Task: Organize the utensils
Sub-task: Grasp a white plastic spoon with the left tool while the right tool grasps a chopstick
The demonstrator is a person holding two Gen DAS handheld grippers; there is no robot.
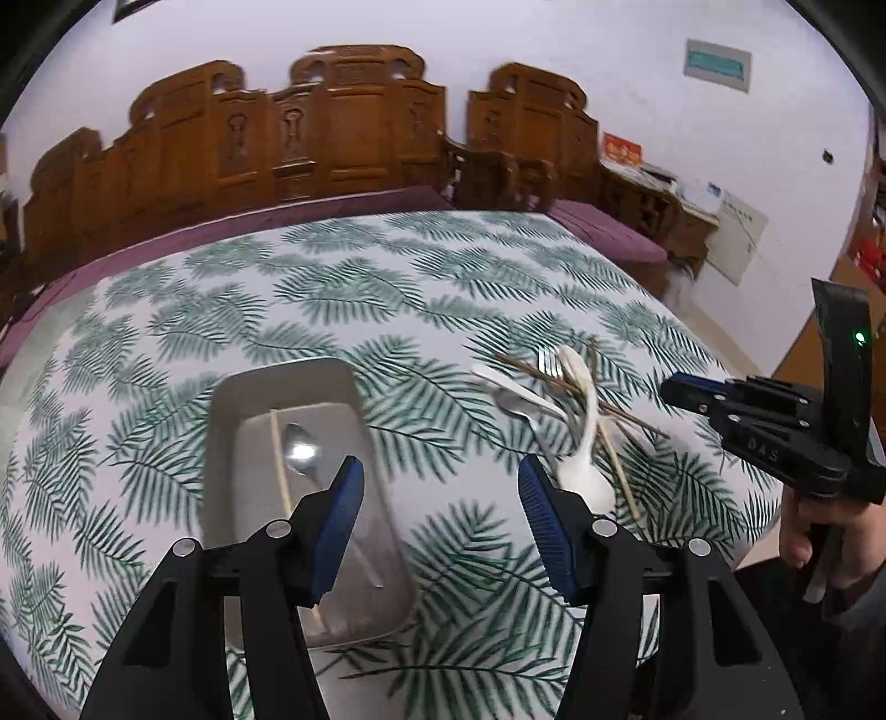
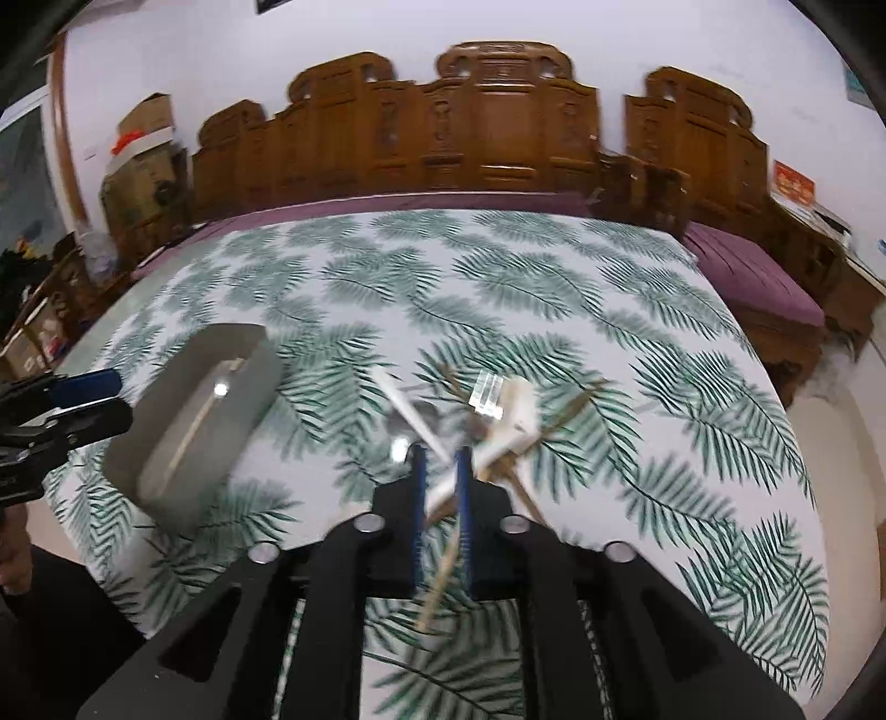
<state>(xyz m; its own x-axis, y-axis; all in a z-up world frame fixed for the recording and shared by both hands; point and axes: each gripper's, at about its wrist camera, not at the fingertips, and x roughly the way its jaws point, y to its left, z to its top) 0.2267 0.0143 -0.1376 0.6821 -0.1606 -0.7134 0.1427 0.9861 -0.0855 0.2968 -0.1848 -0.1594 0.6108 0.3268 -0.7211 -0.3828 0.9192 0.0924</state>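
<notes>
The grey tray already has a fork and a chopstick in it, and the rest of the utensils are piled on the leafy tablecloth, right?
Nearly. The metal piece in the grey tray is a spoon, not a fork. It lies beside the chopstick, as the left wrist view shows. The rest is true: the other utensils sit piled on the leafy tablecloth.

a: what's behind the table?
b: a carved wooden bench (image 2: 498,127) with purple cushions (image 2: 758,277), against a pale wall (image 1: 554,44).
a: anything else?
b: cardboard boxes (image 2: 144,144) stacked in the left corner.
</notes>
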